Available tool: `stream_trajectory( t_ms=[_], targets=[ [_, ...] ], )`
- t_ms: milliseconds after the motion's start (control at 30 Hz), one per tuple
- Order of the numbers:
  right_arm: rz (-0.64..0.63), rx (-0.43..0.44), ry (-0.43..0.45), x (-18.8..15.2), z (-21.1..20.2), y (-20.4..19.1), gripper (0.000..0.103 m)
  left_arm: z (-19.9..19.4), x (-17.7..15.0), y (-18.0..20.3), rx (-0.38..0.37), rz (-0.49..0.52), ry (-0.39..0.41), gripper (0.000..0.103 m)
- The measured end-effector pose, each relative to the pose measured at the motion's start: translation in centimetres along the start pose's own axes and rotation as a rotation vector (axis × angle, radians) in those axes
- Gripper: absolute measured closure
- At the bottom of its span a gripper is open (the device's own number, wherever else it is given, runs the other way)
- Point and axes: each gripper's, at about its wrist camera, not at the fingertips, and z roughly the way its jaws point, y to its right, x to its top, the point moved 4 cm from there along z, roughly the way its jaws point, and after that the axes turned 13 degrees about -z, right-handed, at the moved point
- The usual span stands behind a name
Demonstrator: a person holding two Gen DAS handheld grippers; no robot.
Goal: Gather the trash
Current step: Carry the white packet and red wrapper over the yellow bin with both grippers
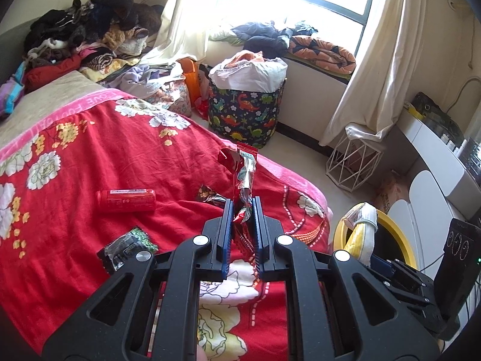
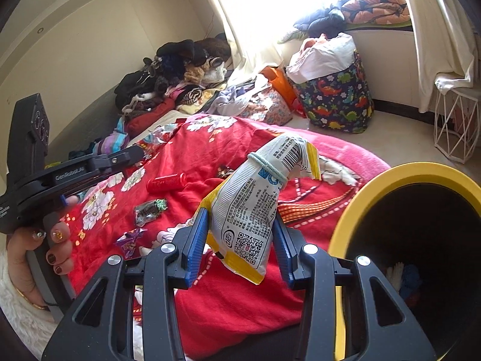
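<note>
Wrappers fill both tools: the left hand-held gripper [image 1: 243, 207] is clenched on a red foil wrapper [image 1: 245, 174], the right hand-held gripper [image 2: 240, 228] grasps a white-and-yellow snack bag [image 2: 255, 207]. Both are above the bed's [image 1: 90, 150] red blanket near its foot edge, beside the yellow-rimmed bin [image 2: 390, 180].

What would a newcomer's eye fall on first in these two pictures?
Each pair of tongs grips trash above the red floral blanket: the left tongs pinch a red wrapper, the right tongs a white-and-yellow snack bag. A yellow-rimmed bin gapes at the right.
</note>
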Motion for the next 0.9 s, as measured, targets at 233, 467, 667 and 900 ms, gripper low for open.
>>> stream_trajectory(
  t_ms=[233,467,667,900],
  targets=[
    [0.008,-0.03,0.024,-0.2,-1.7,1.3,0.063,-0.4,-0.5,1.7,-0.024,0.022,-0.004,0.095],
    [0.02,-0.054,0.038,-0.3,-3.1,2.4,0.063,-0.5,-1.2,3.3,-0.043,0.043,-0.015,0.095],
    [0.037,-0.079,0.045,-0.7,-4.3,3.6,0.063,-0.4,-1.9,4.6,-0.059,0.065,-0.025,0.095],
    [0.053,-0.104,0.059,-0.9,-5.4,4.6,0.063,-0.3,-2.9,6.2,-0.079,0.093,-0.043,0.095]
  ],
)
